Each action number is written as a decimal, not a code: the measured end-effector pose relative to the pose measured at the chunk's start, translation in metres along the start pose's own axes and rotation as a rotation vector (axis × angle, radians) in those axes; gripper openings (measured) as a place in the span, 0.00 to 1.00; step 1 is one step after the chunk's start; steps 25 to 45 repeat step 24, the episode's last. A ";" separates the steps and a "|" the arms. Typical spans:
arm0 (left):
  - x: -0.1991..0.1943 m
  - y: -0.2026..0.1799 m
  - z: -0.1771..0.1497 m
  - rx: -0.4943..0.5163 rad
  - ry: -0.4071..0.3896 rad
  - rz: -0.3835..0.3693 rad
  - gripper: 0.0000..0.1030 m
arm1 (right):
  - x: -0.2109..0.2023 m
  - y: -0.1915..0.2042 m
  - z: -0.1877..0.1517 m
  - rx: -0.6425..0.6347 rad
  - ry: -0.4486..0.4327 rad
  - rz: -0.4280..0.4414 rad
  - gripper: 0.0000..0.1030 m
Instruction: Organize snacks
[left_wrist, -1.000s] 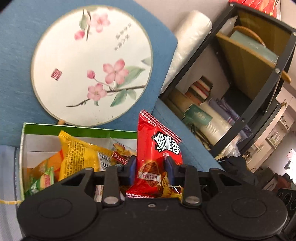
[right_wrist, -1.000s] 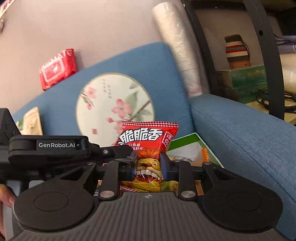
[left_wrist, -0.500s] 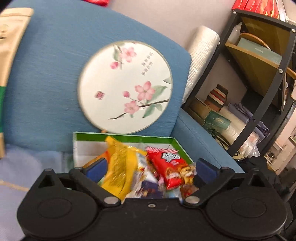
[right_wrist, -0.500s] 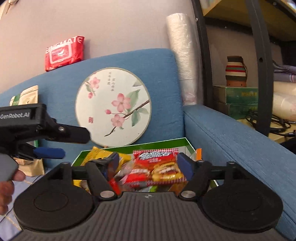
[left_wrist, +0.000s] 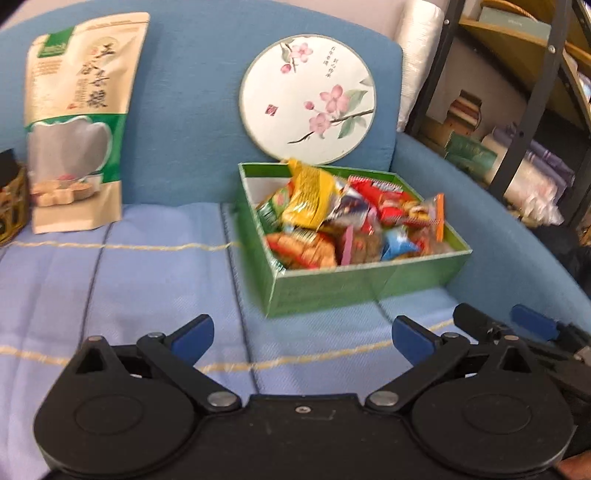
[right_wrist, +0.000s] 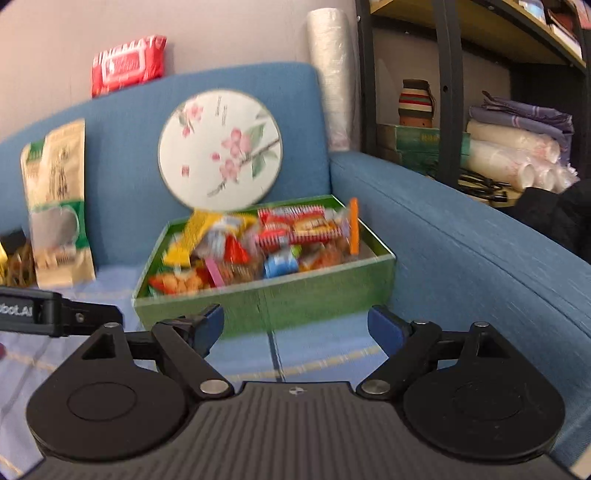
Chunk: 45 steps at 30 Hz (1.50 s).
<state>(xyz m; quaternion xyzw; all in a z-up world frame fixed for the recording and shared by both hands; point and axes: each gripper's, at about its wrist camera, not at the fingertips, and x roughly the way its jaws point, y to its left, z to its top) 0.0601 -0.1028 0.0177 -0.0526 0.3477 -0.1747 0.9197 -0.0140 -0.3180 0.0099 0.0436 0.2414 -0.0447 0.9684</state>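
Observation:
A green cardboard box (left_wrist: 354, 288) (right_wrist: 295, 299) sits on the blue sofa seat, heaped with several snack packets: yellow (left_wrist: 310, 195), red (left_wrist: 388, 199) (right_wrist: 299, 225), blue and orange ones. My left gripper (left_wrist: 301, 338) hangs open in front of the box's near left corner, with nothing between its blue-padded fingers. My right gripper (right_wrist: 295, 326) is also open and bare, just short of the box's front wall. It also shows at the right edge of the left wrist view, where only its blue fingertips (left_wrist: 532, 325) are seen.
A tall green-and-beige pouch (left_wrist: 77, 122) (right_wrist: 59, 206) leans on the sofa back at left, beside a wicker basket (left_wrist: 11, 206). A round flower-painted fan (left_wrist: 306, 99) (right_wrist: 221, 151) stands behind the box. The sofa arm (right_wrist: 461, 251) and a black shelf rack (right_wrist: 447, 92) are at right.
Both grippers let go of their red packets, which now lie in the box. Both opened wide and drew back from the box, which looks farther away.

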 end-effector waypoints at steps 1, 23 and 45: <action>-0.002 0.000 -0.005 -0.010 0.004 0.012 1.00 | 0.000 0.000 -0.002 0.001 0.013 -0.006 1.00; -0.024 0.003 -0.015 0.009 -0.012 0.098 1.00 | -0.023 0.013 -0.004 -0.051 0.025 -0.041 1.00; -0.025 0.003 -0.014 0.006 -0.013 0.094 1.00 | -0.025 0.015 -0.004 -0.050 0.023 -0.045 1.00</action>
